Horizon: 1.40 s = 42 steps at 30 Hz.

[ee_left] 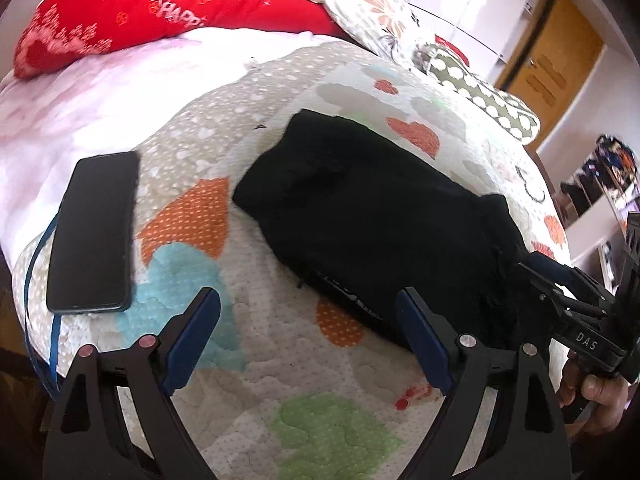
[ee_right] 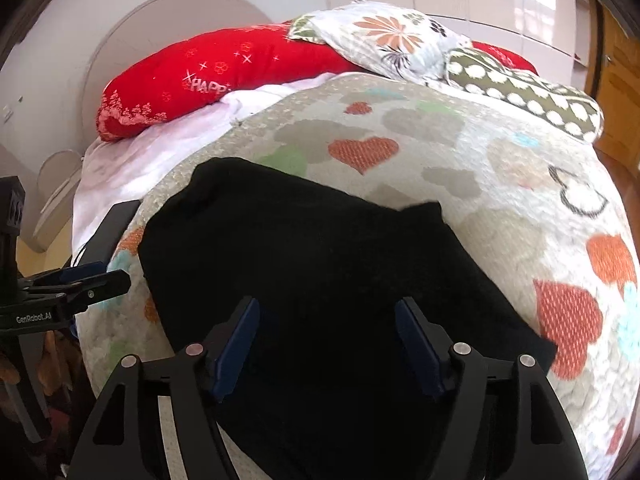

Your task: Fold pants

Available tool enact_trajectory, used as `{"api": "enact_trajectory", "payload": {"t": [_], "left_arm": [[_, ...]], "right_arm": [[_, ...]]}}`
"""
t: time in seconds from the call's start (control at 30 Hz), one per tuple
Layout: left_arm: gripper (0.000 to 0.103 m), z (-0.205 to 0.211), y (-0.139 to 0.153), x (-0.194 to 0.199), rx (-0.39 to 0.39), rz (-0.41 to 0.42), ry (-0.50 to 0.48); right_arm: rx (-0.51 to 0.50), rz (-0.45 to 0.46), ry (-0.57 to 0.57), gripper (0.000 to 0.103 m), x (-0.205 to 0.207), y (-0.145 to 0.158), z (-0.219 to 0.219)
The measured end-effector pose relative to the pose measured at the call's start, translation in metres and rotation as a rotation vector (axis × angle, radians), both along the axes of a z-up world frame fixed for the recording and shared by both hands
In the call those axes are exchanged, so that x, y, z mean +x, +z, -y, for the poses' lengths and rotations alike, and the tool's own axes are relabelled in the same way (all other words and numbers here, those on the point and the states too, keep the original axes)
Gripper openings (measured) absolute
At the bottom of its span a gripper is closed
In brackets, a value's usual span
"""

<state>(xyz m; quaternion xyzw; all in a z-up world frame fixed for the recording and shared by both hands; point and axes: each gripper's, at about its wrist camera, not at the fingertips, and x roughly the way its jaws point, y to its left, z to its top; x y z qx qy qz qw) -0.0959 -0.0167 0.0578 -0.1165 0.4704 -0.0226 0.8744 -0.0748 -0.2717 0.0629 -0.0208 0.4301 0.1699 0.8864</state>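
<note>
The black pants (ee_left: pixel 360 208) lie folded into a compact rectangle on the heart-patterned quilt (ee_left: pixel 224 360). They also fill the middle of the right wrist view (ee_right: pixel 320 272). My left gripper (ee_left: pixel 308 320) is open and empty, just above the quilt to the left of the pants' near edge. My right gripper (ee_right: pixel 326 332) is open, its fingers spread over the near part of the pants, holding nothing. It shows from the side in the left wrist view (ee_left: pixel 536 268), at the pants' right end. The left gripper shows at the left edge of the right wrist view (ee_right: pixel 92 278).
A black phone (ee_left: pixel 96 232) lies on the quilt left of the pants. A red pillow (ee_left: pixel 160 12), a floral pillow (ee_left: pixel 368 12) and a dotted cushion (ee_left: pixel 488 100) lie at the head of the bed. A wooden door (ee_left: pixel 552 48) stands at right.
</note>
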Motion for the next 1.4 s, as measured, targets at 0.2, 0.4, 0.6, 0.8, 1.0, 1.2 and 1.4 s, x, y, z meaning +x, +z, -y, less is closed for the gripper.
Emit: {"api": "enact_trajectory", "payload": {"t": [0.2, 0.4, 0.6, 0.8, 1.0, 1.2, 1.4], "left_arm": [[0.090, -0.008, -0.010, 0.006, -0.068, -0.023, 0.018], [0.090, -0.015, -0.013, 0.017, -0.097, -0.020, 0.028], [0.090, -0.025, -0.027, 0.032, -0.136, -0.045, 0.047], [0.092, -0.027, -0.037, 0.042, -0.167, -0.052, 0.055], [0.103, -0.024, -0.041, 0.054, -0.178, -0.040, 0.041], [0.091, -0.025, -0.042, 0.058, -0.190, 0.013, 0.036], [0.016, -0.015, 0.002, 0.037, -0.158, 0.117, -0.037]], "right_arm": [[0.039, 0.036, 0.040, 0.077, 0.010, 0.015, -0.013], [0.068, 0.051, 0.085, 0.082, 0.036, 0.024, -0.038], [0.058, 0.003, 0.159, 0.082, 0.085, 0.018, -0.077], [0.010, -0.036, 0.242, 0.082, 0.133, 0.001, -0.129], [-0.020, -0.086, 0.322, 0.083, 0.162, -0.027, -0.166], [0.101, -0.165, 0.287, 0.050, 0.176, -0.054, -0.166], [0.197, -0.067, 0.319, 0.030, 0.151, 0.003, -0.135]]}}
